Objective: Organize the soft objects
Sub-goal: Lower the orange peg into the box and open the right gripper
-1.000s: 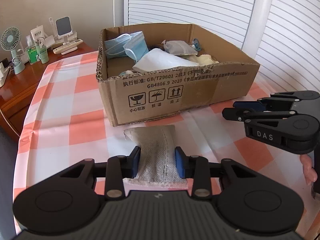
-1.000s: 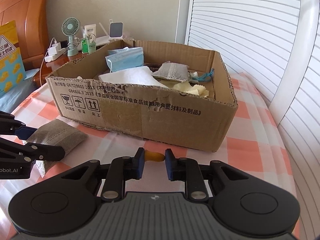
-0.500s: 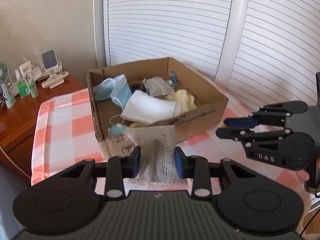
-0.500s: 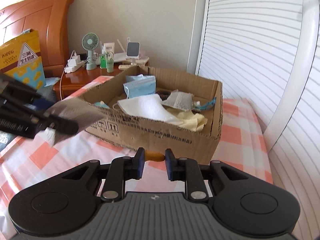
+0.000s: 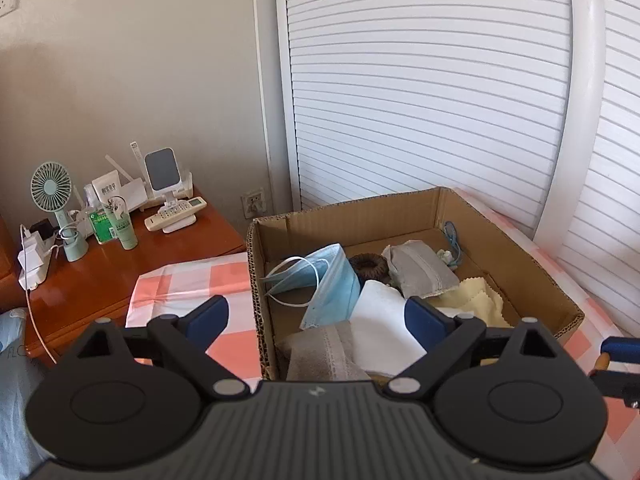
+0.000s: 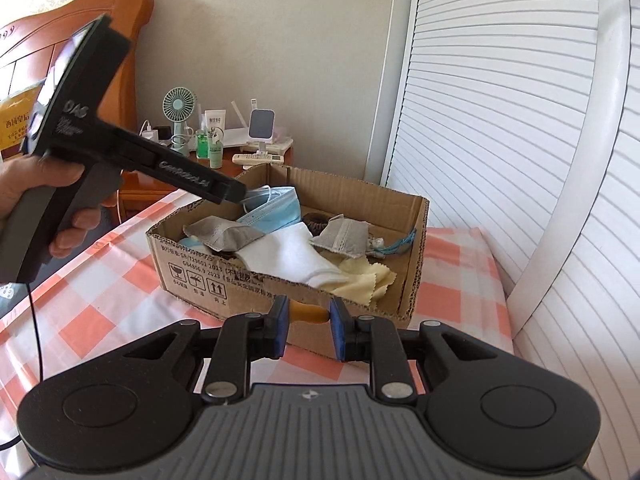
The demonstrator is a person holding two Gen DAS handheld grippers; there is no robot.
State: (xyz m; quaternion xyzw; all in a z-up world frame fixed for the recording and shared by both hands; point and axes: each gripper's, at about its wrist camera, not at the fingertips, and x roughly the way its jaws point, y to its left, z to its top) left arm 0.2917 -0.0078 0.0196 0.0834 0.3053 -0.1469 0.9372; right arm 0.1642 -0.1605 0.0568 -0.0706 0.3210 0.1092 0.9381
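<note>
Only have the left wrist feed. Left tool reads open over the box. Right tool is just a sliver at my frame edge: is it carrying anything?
Observer: Yes. The right tool is shut on a small orange object, pinched between the blue pads.
Operator: Where is it relative to the box?
Observer: Short of the cardboard box, facing its printed near wall, not over the opening.
Operator: My own tool hides part of the grey mask. Is it fully inside?
Observer: It looks so. The grey mask lies on top of the pile by the near left corner, overlapping the white cloth, with nothing hanging outside the wall.
</note>
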